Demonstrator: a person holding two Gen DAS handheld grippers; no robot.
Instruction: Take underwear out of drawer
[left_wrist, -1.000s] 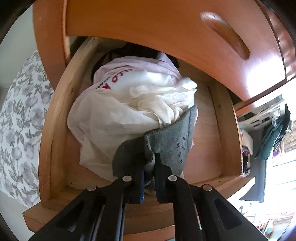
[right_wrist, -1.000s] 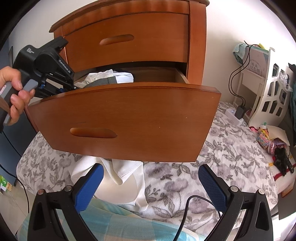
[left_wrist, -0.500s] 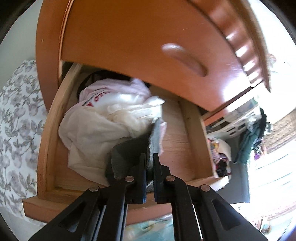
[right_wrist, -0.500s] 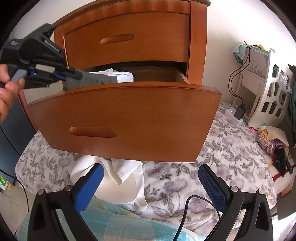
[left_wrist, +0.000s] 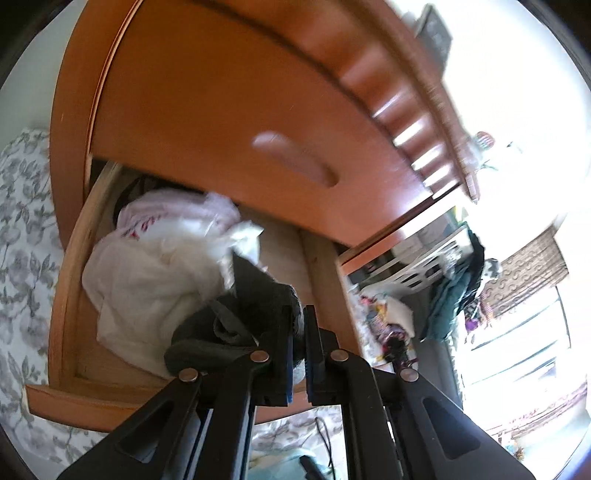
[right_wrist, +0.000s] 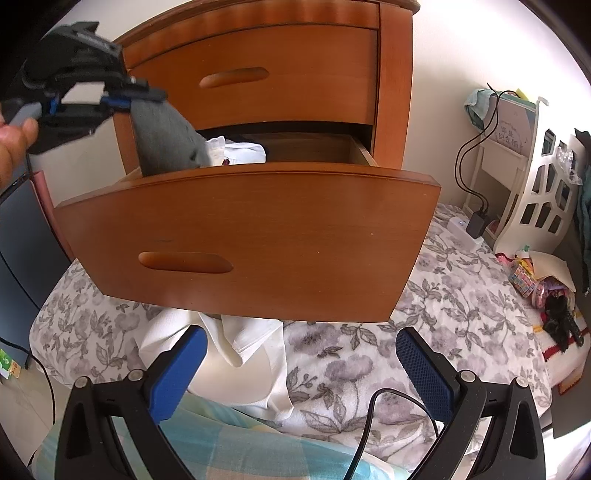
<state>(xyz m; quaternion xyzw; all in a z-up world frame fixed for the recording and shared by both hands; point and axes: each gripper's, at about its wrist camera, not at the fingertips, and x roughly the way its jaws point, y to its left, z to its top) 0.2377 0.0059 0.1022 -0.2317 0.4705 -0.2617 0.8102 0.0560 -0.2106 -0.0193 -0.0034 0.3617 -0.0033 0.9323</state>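
Note:
My left gripper (left_wrist: 298, 325) is shut on a grey piece of underwear (left_wrist: 243, 314), which hangs from its jaws above the open lower drawer (left_wrist: 70, 280). The right wrist view shows that same gripper (right_wrist: 122, 96) held high at the left by a hand (right_wrist: 13, 147), with the grey underwear (right_wrist: 162, 140) drooping to the drawer rim. White and pale pink clothes (left_wrist: 155, 266) remain piled inside the drawer. My right gripper (right_wrist: 301, 369) stands open and empty, low over the bed in front of the drawer front (right_wrist: 251, 240).
The wooden chest's upper drawer (right_wrist: 266, 74) is closed. White clothing (right_wrist: 243, 350) lies on the flowered bedspread (right_wrist: 443, 314) under the drawer front. A black cable (right_wrist: 369, 424) runs near my right gripper. A white shelf unit (right_wrist: 543, 192) and clutter stand at the right.
My left gripper has risen and tipped up, lifting the grey underwear off the clothes pile and partly clear of the drawer. The right gripper has kept still.

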